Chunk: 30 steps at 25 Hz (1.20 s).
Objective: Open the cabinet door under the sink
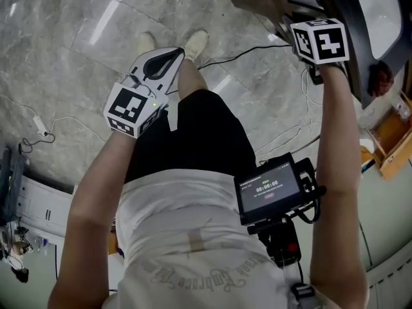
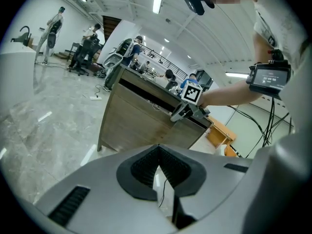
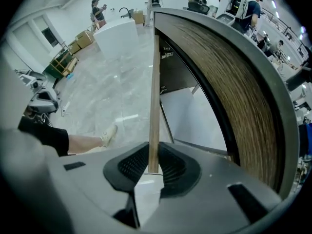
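Observation:
The cabinet [image 2: 141, 123] is brown wood, and its door [image 3: 154, 106] shows edge-on as a thin wooden strip running up the right gripper view. My right gripper [image 3: 152, 167] points down and is shut on that door edge, with both pads against the wood. Behind the door I see a pale cabinet interior [image 3: 195, 126]. In the head view only the right gripper's marker cube [image 1: 320, 40] shows, at the cabinet's top. My left gripper [image 1: 168, 60] hangs shut and empty over the floor, away from the cabinet, near the person's shoes [image 1: 196, 44].
Cables [image 1: 270, 137] trail across the grey marble floor beside the cabinet. A wooden box [image 1: 393, 140] sits at the right. A white counter with a tap [image 3: 117, 33] and several people stand far off. A small screen [image 1: 270, 188] hangs at the person's chest.

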### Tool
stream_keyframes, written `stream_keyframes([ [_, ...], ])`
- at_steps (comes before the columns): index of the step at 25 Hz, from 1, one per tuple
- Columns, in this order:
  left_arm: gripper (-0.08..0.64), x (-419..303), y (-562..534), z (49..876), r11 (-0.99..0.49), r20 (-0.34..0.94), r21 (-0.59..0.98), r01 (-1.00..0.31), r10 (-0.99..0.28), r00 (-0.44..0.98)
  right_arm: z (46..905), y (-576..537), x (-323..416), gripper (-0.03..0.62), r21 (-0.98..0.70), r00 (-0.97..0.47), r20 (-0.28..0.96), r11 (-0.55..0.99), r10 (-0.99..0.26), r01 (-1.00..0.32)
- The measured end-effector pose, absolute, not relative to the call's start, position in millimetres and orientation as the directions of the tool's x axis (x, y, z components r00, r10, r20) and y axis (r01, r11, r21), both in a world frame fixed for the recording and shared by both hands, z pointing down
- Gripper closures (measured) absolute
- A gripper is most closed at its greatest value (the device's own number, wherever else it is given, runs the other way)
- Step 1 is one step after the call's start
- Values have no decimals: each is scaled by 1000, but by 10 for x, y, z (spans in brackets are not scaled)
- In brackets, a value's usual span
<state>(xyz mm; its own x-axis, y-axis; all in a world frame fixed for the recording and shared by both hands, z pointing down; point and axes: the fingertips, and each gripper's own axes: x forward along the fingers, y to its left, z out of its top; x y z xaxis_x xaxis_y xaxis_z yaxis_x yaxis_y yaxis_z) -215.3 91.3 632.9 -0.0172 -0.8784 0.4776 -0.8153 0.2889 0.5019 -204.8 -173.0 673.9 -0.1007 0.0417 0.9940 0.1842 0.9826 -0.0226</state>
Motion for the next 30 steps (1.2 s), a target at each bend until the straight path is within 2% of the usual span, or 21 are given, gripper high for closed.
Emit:
stream_keyframes([
  [9,549,-2133,953,6078,251,460,507,-824,-888,12,6769,-1618,-2033,523,-71,-85,993,988,83,139],
  [18,549,-2291,1420,6207,324,504,474,-819,-862,-49,6780,-1190,-1973,515,-187,-99,978,982,186,4],
  [21,549,-2419,1634,6246,350,514,469,-811,-855,-71,6770,-1071,-1944,514,-177,-104,980,983,172,-39],
  [30,549,-2676,2040,6378,434,535,468,-770,-833,-144,6802,-796,-1985,508,-256,-93,964,961,248,-100],
])
